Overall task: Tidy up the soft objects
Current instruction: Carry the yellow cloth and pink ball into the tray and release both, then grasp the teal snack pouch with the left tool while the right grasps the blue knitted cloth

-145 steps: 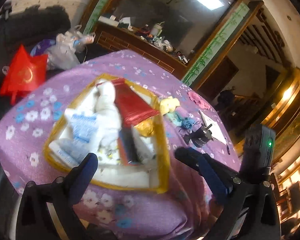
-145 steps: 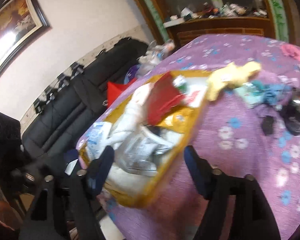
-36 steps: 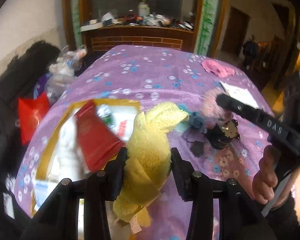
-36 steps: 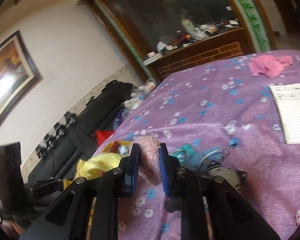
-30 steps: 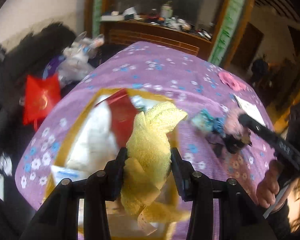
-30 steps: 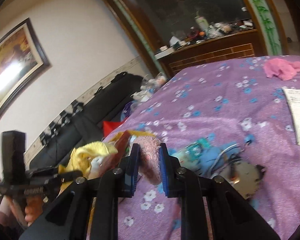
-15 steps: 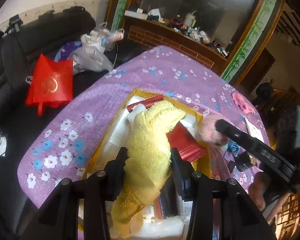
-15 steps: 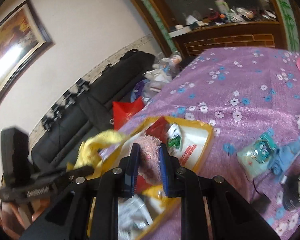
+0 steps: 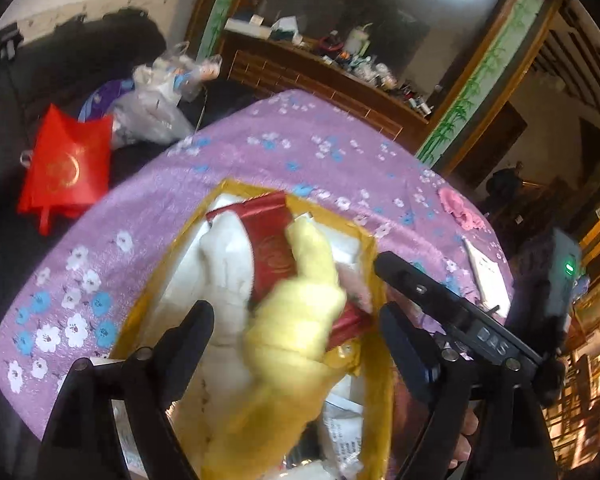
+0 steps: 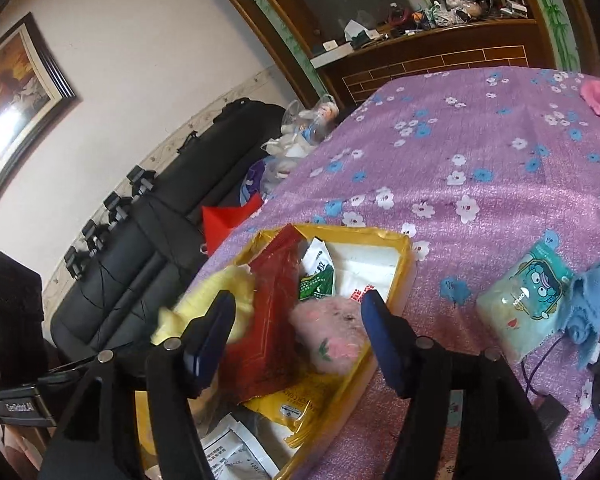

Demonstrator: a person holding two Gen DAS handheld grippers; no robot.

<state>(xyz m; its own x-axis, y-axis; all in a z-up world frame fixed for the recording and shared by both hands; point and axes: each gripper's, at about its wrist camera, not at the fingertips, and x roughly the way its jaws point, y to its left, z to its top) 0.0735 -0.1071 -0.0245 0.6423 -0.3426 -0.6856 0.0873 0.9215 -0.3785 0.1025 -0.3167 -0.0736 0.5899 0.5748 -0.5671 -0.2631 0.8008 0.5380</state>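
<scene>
Both sets of jaws are opening as I watch, nothing pressed between their pads. Beneath them the purple floral tablecloth [image 10: 480, 168] carries my yellow-rimmed box [image 10: 404, 258]. My left gripper [image 9: 296, 344] frames the yellow plush toy [image 9: 296, 320], blurred, over the box's red packet [image 9: 272, 248]. My right gripper [image 10: 296, 324] frames the pink plush [image 10: 332, 332] (lying inside the box).

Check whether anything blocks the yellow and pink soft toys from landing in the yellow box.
Nothing visible does. Both grippers' jaws are opening, and the yellow toy and pink toy are already over the box, on the red packet inside.
</scene>
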